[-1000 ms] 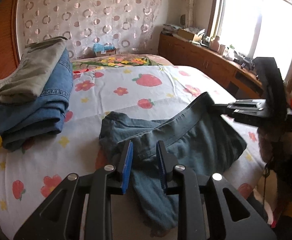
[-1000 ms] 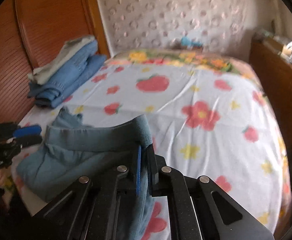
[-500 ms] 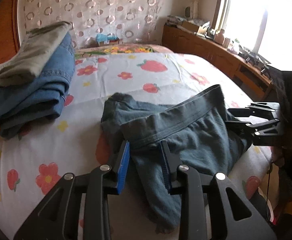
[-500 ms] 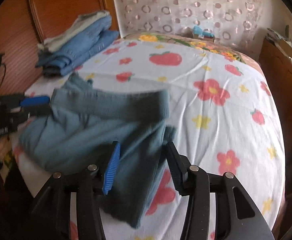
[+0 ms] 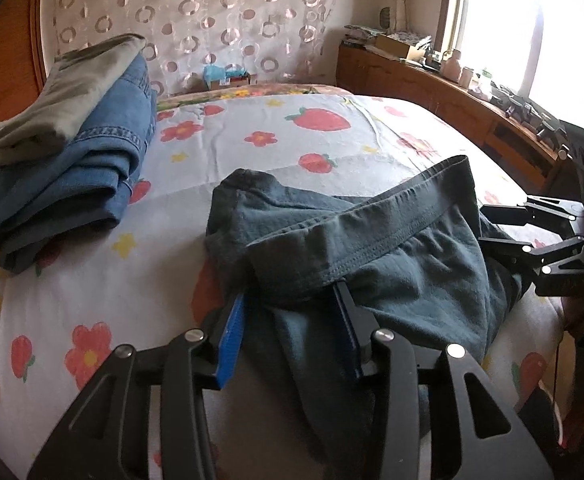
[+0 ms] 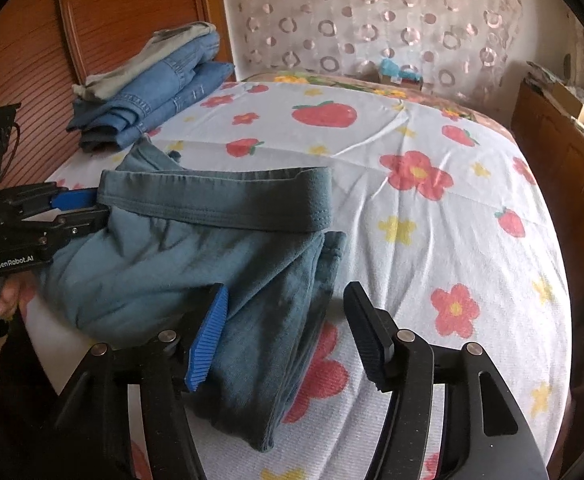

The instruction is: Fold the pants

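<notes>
Grey-blue pants (image 5: 376, 256) lie bunched on the bed's near edge, waistband (image 6: 219, 204) folded over on top; part hangs over the edge. My left gripper (image 5: 292, 320) is open, its fingers astride the waistband's left end, with cloth between them. My right gripper (image 6: 287, 336) is open and wide, over the pants' right side, holding nothing. In the left wrist view the right gripper (image 5: 532, 236) shows at the pants' right edge. In the right wrist view the left gripper (image 6: 75, 208) shows at the waistband's left end.
A stack of folded jeans and khaki pants (image 5: 71, 128) lies at the bed's left, also in the right wrist view (image 6: 151, 88). The flowered sheet (image 6: 432, 208) spreads beyond. A wooden cabinet (image 5: 452, 96) runs along the right wall under the window.
My right gripper let go of the waistband corner, opened wide and drew back. The waistband dropped onto the pants. My left gripper moved forward onto the waistband's left end.
</notes>
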Available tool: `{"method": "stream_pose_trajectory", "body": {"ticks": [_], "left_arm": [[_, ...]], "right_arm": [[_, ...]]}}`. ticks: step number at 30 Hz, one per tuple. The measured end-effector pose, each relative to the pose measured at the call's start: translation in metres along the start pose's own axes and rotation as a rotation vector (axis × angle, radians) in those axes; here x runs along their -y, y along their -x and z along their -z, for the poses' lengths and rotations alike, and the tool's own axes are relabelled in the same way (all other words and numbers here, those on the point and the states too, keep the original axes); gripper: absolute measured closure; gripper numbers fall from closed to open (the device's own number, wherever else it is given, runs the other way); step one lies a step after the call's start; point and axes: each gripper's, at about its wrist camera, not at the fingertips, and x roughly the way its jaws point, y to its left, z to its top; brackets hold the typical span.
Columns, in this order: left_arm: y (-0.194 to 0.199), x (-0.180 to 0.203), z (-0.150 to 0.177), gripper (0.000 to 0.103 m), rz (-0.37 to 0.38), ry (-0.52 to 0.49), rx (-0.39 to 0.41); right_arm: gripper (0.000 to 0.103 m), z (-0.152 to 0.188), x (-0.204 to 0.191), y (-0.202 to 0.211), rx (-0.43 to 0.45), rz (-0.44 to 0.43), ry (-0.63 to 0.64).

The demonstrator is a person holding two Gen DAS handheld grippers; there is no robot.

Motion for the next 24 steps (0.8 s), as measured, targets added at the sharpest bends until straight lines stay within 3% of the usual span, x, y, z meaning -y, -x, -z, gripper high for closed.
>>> {"method": "stream_pose_trajectory", "body": {"ticks": [4, 9, 11, 14, 18, 24], "left_arm": [[0.006, -0.005, -0.005, 0.062, 0.039, 0.049, 0.019], [0.007, -0.004, -0.015, 0.076, 0.052, 0.026, 0.035], [0.007, -0.003, -0.019, 0.087, 0.052, 0.018, 0.037], [0.020, -0.001, -0.025, 0.093, 0.058, 0.010, 0.087], [0.033, 0.000, -0.038, 0.093, 0.048, 0.011, 0.135], [0.019, -0.007, -0.045, 0.090, 0.025, 0.028, 0.091]], "right_arm": [[0.042, 0.000, -0.001, -0.001, 0.001, 0.007, 0.000], [0.042, 0.000, 0.000, 0.000, 0.004, 0.000, -0.005], [0.042, 0.000, 0.000, 0.000, 0.005, -0.003, -0.007], [0.042, 0.000, 0.001, 0.001, 0.007, -0.006, -0.011], [0.042, 0.001, 0.001, 0.001, 0.011, -0.009, -0.018], [0.042, 0.001, 0.003, 0.001, 0.013, -0.014, -0.023]]}}
